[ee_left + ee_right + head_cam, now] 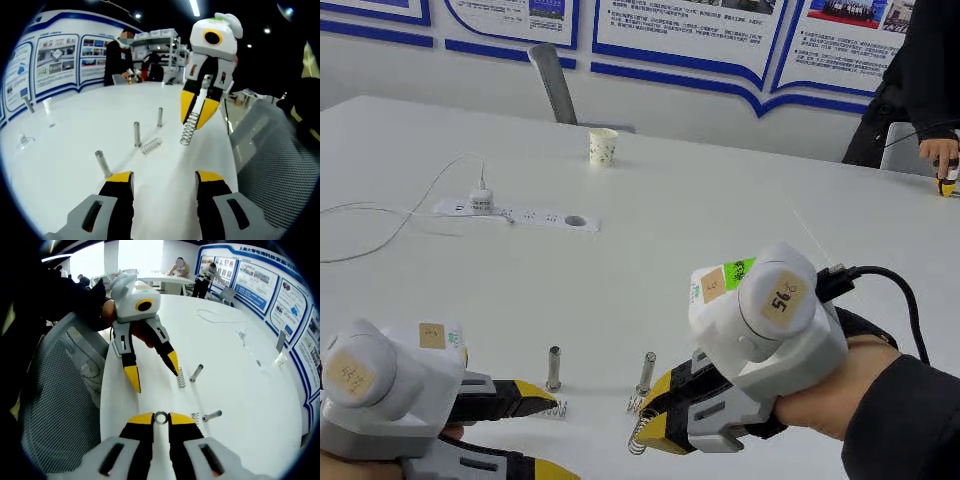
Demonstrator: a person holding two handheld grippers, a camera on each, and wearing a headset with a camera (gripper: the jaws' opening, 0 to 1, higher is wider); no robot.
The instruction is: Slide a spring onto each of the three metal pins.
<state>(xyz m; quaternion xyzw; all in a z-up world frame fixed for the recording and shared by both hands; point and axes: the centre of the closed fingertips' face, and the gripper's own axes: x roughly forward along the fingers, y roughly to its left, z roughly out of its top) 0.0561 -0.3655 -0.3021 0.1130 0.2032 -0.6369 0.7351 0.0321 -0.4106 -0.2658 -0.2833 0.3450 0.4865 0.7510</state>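
The left gripper (165, 180) hovers low over the white desk (650, 260), jaws spread wide with nothing between them. Just ahead of its left jaw stands the first pin (103, 164), upright and bare. Further ahead are the second pin (136, 134) and the third pin (160, 117), both upright and bare as well. A loose spring (151, 145) lies flat on the desk ahead of this gripper, just beside the second pin. In the head view it sits right at the tip of the gripper's upper jaw, too close to say whether they touch. Another spring (633, 403) lies at the foot of the third pin, just left of the right gripper's jaws. The right gripper (161, 421) faces the left one across the pins, clenched on a held spring (190, 129). From its own view this spring shows end-on as a small ring between the yellow tips. From the left gripper's side it hangs slanted down out of the jaws, its lower end close to the desk, and whether it rests there I cannot tell. Well beyond both grippers lie a power strip (515, 213) with a white cable and a paper cup (603, 146). A person (920, 80) in dark clothes stands at the desk's far right edge.
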